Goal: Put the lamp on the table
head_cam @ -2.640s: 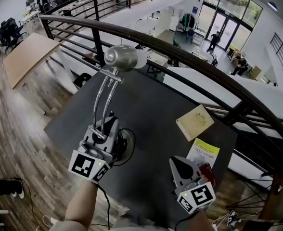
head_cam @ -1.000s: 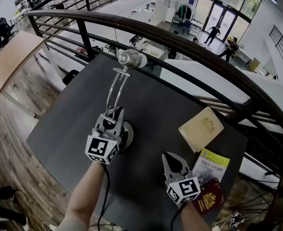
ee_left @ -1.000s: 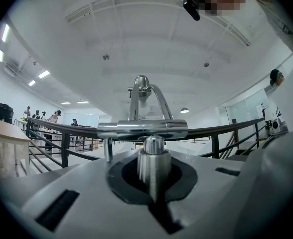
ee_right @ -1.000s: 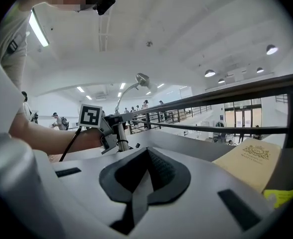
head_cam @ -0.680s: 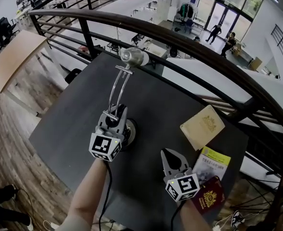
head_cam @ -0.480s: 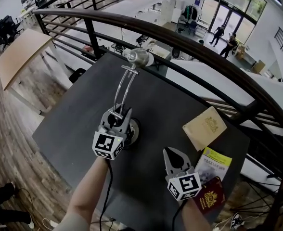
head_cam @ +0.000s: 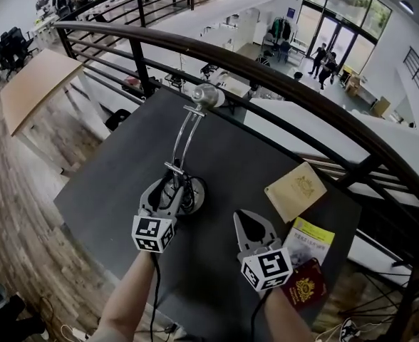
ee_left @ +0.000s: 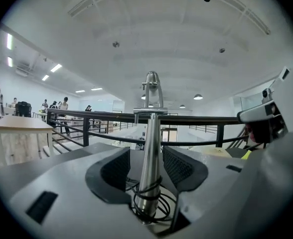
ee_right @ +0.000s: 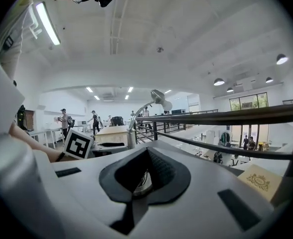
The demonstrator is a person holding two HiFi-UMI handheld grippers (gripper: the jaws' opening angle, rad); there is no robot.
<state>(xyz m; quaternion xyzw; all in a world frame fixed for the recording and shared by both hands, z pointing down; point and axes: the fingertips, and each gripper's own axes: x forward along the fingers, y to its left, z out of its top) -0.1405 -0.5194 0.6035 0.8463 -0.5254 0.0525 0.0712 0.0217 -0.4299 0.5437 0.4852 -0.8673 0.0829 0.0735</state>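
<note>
My left tongs (head_cam: 168,191) are opening around the lamp (ee_left: 149,153). Its chrome stem stands upright between the pads (ee_left: 115,169), and neither pad presses on it. The lamp's round base sits on the dark bench (head_cam: 117,184), left of centre, with the head reaching toward the far railing (head_cam: 266,75). My right tongs (head_cam: 244,218) are just to the right, tips together, nothing in them. Further right on the bench lie a tan booklet (head_cam: 295,191), a yellow leaflet (head_cam: 308,239) and a red passport (head_cam: 306,291).
</note>
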